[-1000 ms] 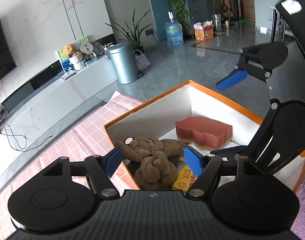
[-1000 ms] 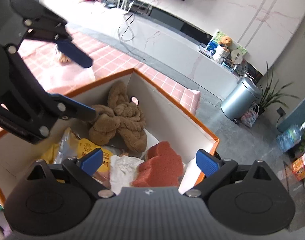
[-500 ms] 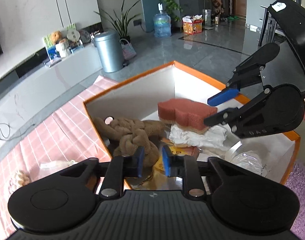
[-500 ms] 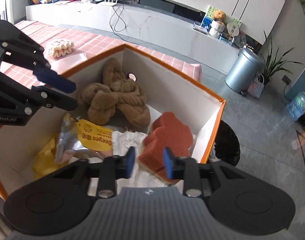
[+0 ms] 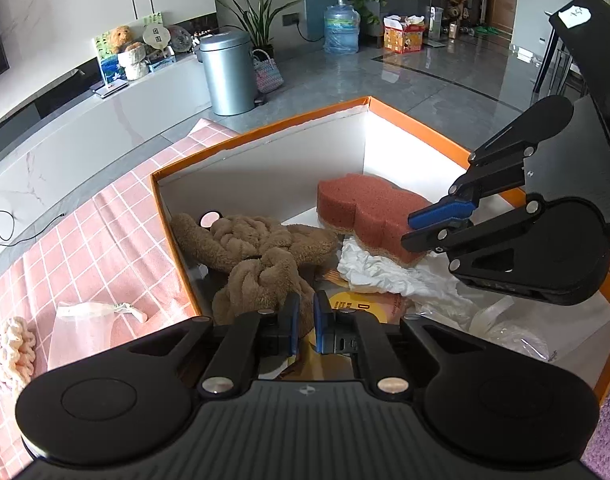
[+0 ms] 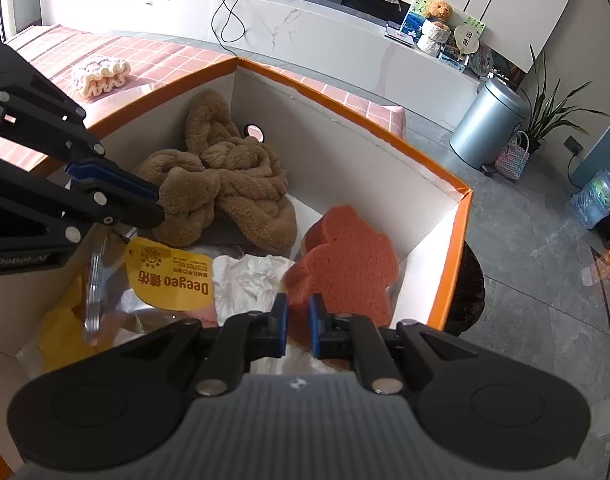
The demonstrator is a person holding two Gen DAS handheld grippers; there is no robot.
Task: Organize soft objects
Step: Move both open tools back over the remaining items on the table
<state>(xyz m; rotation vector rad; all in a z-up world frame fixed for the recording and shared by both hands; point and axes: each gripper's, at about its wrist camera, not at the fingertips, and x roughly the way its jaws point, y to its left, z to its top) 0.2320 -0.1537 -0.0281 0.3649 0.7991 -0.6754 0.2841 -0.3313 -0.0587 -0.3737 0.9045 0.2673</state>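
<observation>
— What's left outside the box (image 5: pixel 417 128)?
— A scrunchie (image 5: pixel 11 350) and pouch (image 5: pixel 89 320) on the table, left of the left gripper (image 5: pixel 303 326), the nearer one.
— Grippers?
— Both nearly closed, empty; right gripper (image 6: pixel 295 326) over the sponge (image 6: pixel 345 264).

"Deegeo" upside down on yellow packet label (image 6: pixel 173 276), partial "Robot.AI" on left tool (image 6: pixel 21 262)

Glossy grey tile floor (image 5: pixel 445 80) spreads to twelve o'clock — a metal bin (image 5: pixel 227 74) and a water jug (image 5: pixel 341 28) stand there; a white marble console (image 6: pixel 305 36) runs along the wall, daylight reflecting.
</observation>
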